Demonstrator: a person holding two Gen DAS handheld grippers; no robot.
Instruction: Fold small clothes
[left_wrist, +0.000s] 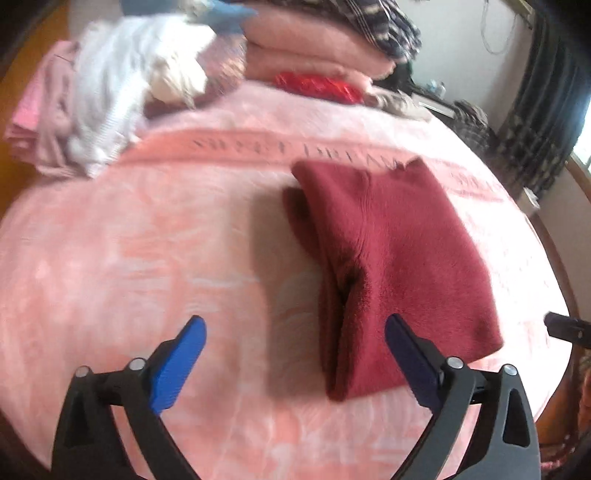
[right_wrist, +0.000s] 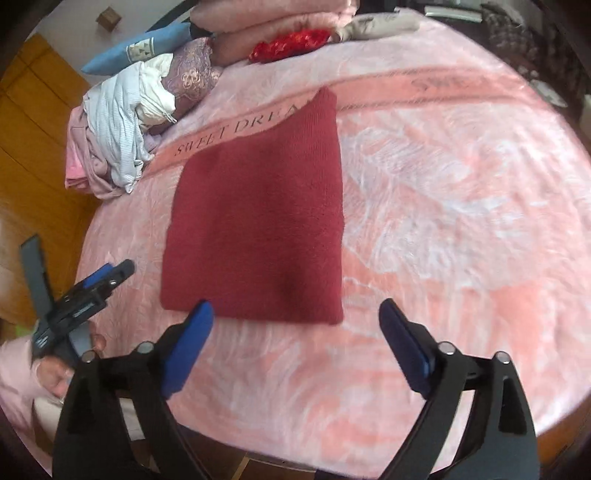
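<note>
A dark red knitted garment (right_wrist: 258, 225) lies folded into a flat rectangle on the pink blanket (right_wrist: 443, 184); in the left wrist view (left_wrist: 388, 258) its layered folded edge faces me. My left gripper (left_wrist: 295, 328) is open and empty, above the blanket just short of the garment's near left corner; it also shows in the right wrist view (right_wrist: 110, 271), left of the garment. My right gripper (right_wrist: 295, 314) is open and empty, hovering at the garment's near edge. Its tip shows in the left wrist view (left_wrist: 565, 328) at the far right.
A heap of unfolded white, grey and pink clothes (right_wrist: 118, 133) lies at the blanket's far left. Folded pink blankets (left_wrist: 314, 48), a red item (right_wrist: 288, 44) and a blue pillow (right_wrist: 140, 48) sit at the back. A wooden floor (right_wrist: 33, 129) lies to the left.
</note>
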